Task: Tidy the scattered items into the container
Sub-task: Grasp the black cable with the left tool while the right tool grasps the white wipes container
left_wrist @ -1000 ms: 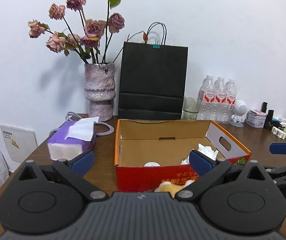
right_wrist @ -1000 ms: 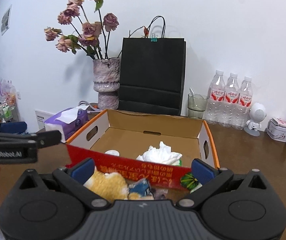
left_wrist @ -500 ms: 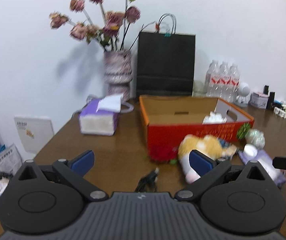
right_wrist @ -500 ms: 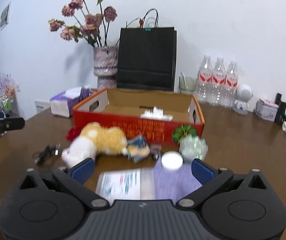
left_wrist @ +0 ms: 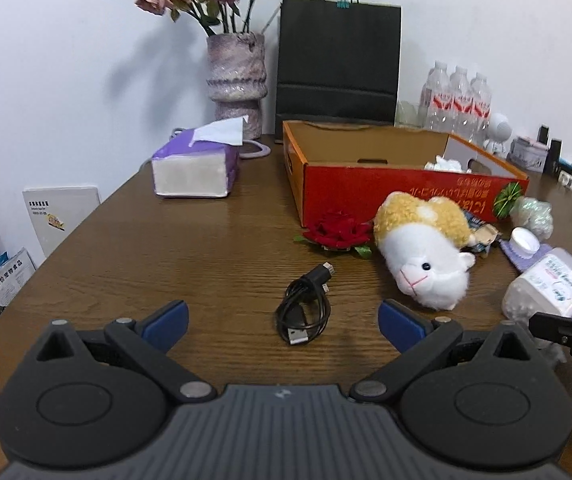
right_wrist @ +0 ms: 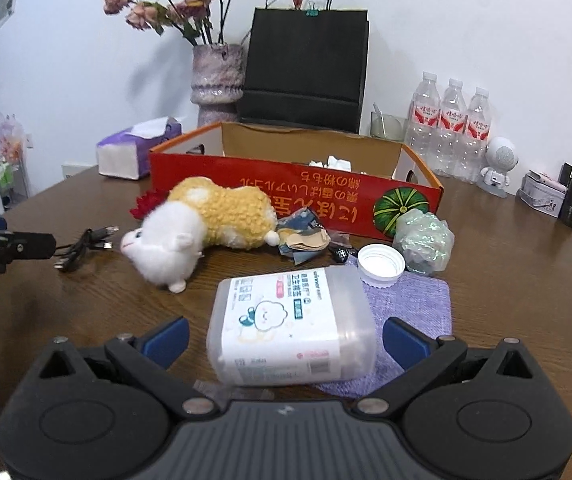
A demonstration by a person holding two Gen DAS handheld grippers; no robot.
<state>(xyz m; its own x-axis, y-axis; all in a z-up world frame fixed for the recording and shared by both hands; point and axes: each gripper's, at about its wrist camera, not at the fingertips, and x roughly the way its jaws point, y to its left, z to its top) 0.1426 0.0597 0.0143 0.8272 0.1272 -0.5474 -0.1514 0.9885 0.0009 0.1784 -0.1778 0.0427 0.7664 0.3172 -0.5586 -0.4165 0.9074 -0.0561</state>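
Note:
A red cardboard box [left_wrist: 397,196] [right_wrist: 286,196] stands open on the brown table, crumpled tissue inside. In front of it lie a plush toy [left_wrist: 425,248] [right_wrist: 206,224], a red fabric flower [left_wrist: 337,234], a coiled black cable [left_wrist: 305,308] [right_wrist: 80,246], a clear cotton-swab tub [right_wrist: 293,320] [left_wrist: 545,288] on a purple cloth [right_wrist: 409,308], a white lid [right_wrist: 379,266], a bubble-wrap wad [right_wrist: 423,240] and a crumpled wrapper [right_wrist: 305,238]. My left gripper [left_wrist: 282,320] is open just before the cable. My right gripper [right_wrist: 286,336] is open, its fingers either side of the tub.
A purple tissue pack [left_wrist: 198,164], a vase of dried roses [left_wrist: 236,80], a black paper bag [left_wrist: 337,64], water bottles [right_wrist: 449,128], a small robot figure [right_wrist: 497,166] and small toiletries [right_wrist: 545,198] line the back of the table. The table's left edge [left_wrist: 46,264] is near.
Both grippers have pulled back and down from above the box to low over the table. The scattered items in front of the box have come into view.

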